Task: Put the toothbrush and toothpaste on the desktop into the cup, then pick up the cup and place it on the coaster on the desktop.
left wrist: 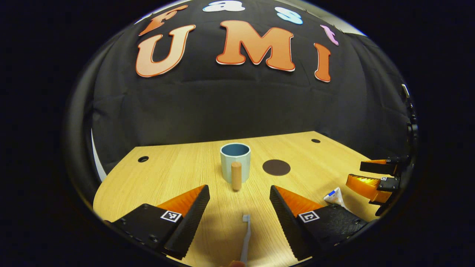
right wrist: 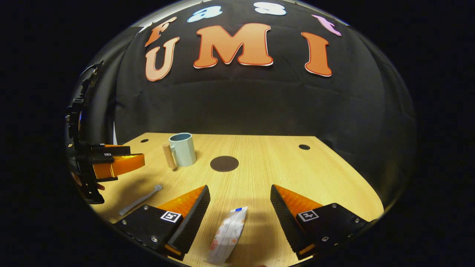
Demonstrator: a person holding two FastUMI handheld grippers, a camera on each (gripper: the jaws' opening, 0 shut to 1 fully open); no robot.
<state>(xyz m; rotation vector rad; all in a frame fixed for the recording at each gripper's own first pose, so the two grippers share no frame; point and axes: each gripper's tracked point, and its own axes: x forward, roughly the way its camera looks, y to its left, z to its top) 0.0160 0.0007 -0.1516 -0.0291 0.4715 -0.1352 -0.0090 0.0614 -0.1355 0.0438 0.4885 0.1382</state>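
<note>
A pale blue cup (left wrist: 235,160) with a wooden handle stands upright mid-desk, also seen as the cup (right wrist: 182,149) in the right gripper view. A dark round coaster (left wrist: 276,167) lies just right of it, the coaster (right wrist: 224,163). The toothbrush (left wrist: 246,237) lies flat on the desk between and below my open left gripper (left wrist: 239,196); the toothbrush (right wrist: 141,199) shows near that gripper (right wrist: 122,157). The toothpaste tube (right wrist: 227,234) lies between the fingers of my open right gripper (right wrist: 240,198), nothing pressing on it. The tube (left wrist: 334,195) and right gripper (left wrist: 365,173) show at the right of the left gripper view.
The wooden desk (right wrist: 282,174) has small round holes near its back corners (left wrist: 143,159) (right wrist: 304,147). The black cloth wall stands close behind the desk. The desk's curved front edge runs below both grippers.
</note>
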